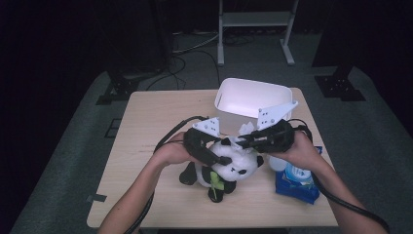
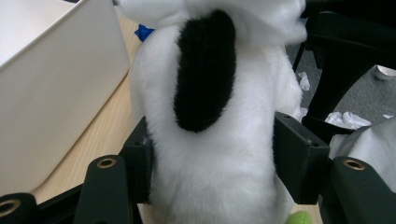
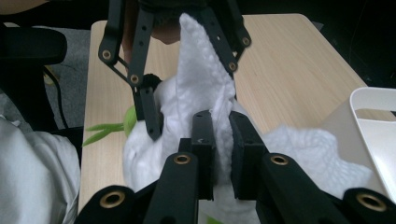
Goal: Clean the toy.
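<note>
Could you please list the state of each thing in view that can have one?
Panda: upright on the table, squeezed at its sides.
Left gripper: shut on the panda.
Wipe: pinched, draped over the panda.
Right gripper: shut on the wipe.
Bin: upright, open, nothing inside that shows.
Wipes pack: lying flat beside the panda.

No readable text, label, brand, number or sign anywhere. Blue wipes pack (image 1: 297, 183) near the table's (image 1: 146, 146) right edge has a pale label patch on top, print too small and blurred to read. White bin (image 1: 251, 100), plush panda (image 1: 229, 168): unmarked.
</note>
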### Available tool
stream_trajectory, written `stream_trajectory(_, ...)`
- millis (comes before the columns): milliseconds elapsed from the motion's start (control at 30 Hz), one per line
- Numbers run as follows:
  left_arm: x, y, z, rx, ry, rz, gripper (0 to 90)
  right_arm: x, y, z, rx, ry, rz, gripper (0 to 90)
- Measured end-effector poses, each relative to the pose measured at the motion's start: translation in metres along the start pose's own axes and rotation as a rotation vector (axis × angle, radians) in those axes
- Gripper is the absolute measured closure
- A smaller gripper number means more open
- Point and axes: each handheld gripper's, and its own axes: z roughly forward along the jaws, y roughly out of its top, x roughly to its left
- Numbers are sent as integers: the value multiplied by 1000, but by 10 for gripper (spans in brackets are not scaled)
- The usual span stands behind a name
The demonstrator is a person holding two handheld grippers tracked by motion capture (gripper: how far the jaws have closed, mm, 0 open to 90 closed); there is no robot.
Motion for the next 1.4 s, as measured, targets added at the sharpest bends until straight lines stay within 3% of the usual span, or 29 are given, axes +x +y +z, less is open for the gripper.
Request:
stream_trajectory(167,1,-12,-16,-6,8,-27,390,-4,-11,-5,-11,0,38,808)
stream_trajectory(333,0,-19,-22,9,3,-39,360,-1,-6,10,6,22,18,810)
stream_trajectory(467,-1,-22,-29,48,4,-42,271,2,1,21,6,43,8,814)
stream_trajectory(500,-2,-22,-31,67,12,-48,207,4,6,24,12,46,-3,814)
stream_trajectory(600,-2,-21,-33,91,17,-43,170,5,11,28,19,48,-26,815)
stream_trajectory(633,-2,-21,-33,101,20,-48,112,7,15,32,23,57,-31,815)
stream_trajectory(1100,-7,-17,-46,173,19,-13,63,16,37,50,40,82,-85,816)
stream_trajectory(1400,-11,-8,-39,229,21,32,18,23,45,59,46,97,-107,816)
